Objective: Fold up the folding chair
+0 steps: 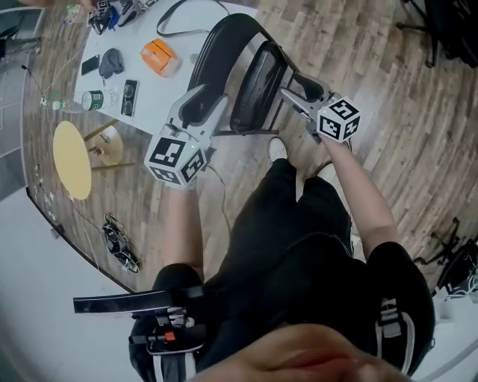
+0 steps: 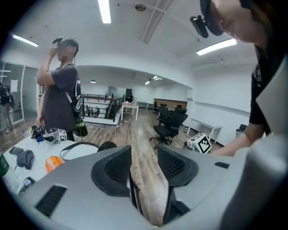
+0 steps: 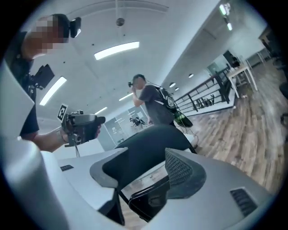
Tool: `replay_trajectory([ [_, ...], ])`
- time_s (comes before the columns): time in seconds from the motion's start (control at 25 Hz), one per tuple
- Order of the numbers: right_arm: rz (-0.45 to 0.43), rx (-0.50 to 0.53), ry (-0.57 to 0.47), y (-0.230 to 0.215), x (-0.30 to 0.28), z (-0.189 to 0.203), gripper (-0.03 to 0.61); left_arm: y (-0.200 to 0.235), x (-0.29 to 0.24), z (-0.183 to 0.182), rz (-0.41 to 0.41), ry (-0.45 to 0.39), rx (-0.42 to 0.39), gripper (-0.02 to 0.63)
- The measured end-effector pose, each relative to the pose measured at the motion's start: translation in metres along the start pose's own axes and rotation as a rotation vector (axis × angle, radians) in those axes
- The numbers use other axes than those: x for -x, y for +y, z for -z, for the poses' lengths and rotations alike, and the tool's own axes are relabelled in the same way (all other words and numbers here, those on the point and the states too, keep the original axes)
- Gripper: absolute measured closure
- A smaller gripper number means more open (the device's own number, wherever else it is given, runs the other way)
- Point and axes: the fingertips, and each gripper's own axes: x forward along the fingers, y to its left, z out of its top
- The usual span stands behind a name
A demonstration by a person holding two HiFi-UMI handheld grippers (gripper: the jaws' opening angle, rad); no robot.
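The black folding chair stands on the wood floor against the white table, with its seat close up to the backrest. My left gripper hovers at the chair's left side, jaws open, nothing between the pads. My right gripper is at the chair's right side, also open. In the left gripper view the left gripper frames bare floor and a thin dark chair edge low down. In the right gripper view the right gripper looks onto the chair's backrest and seat without touching them.
The table carries an orange object, a phone, a can and a black cable. A yellow round stool stands left. Another person stands beyond the table; office chairs are further off.
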Motion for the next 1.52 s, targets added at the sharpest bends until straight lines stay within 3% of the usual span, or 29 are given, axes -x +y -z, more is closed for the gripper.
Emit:
replay_trajectory([
  [0.12, -0.071, 0.156, 0.008, 0.058, 0.039, -0.034, 0.342, -0.053, 0.015, -0.009, 0.016, -0.061, -0.055, 0.434],
  [0.24, -0.147, 0.261, 0.013, 0.111, 0.083, -0.053, 0.344, -0.102, 0.027, -0.016, 0.031, -0.111, -0.058, 0.434],
  [0.4, -0.211, 0.343, 0.043, 0.16, 0.143, -0.059, 0.365, -0.168, 0.035, -0.02, 0.112, -0.164, -0.002, 0.434],
  [0.52, -0.197, 0.348, 0.018, 0.18, 0.186, -0.068, 0.416, -0.219, 0.042, -0.018, 0.174, -0.173, -0.028, 0.441],
  [0.6, -0.17, 0.397, -0.021, 0.191, 0.207, -0.079, 0.46, -0.245, 0.049, -0.017, 0.215, -0.187, -0.055, 0.557],
  [0.68, -0.152, 0.426, -0.058, 0.201, 0.222, -0.09, 0.485, -0.262, 0.055, -0.016, 0.236, -0.206, -0.065, 0.592],
  [0.84, -0.157, 0.417, -0.094, 0.218, 0.238, -0.097, 0.566, -0.278, 0.06, -0.019, 0.232, -0.225, -0.074, 0.609],
  [1.04, -0.202, 0.392, -0.095, 0.231, 0.241, -0.089, 0.568, -0.274, 0.063, -0.023, 0.198, -0.242, -0.09, 0.609],
  [1.52, -0.198, 0.414, -0.057, 0.238, 0.233, -0.073, 0.568, -0.265, 0.073, -0.024, 0.169, -0.261, -0.076, 0.609],
])
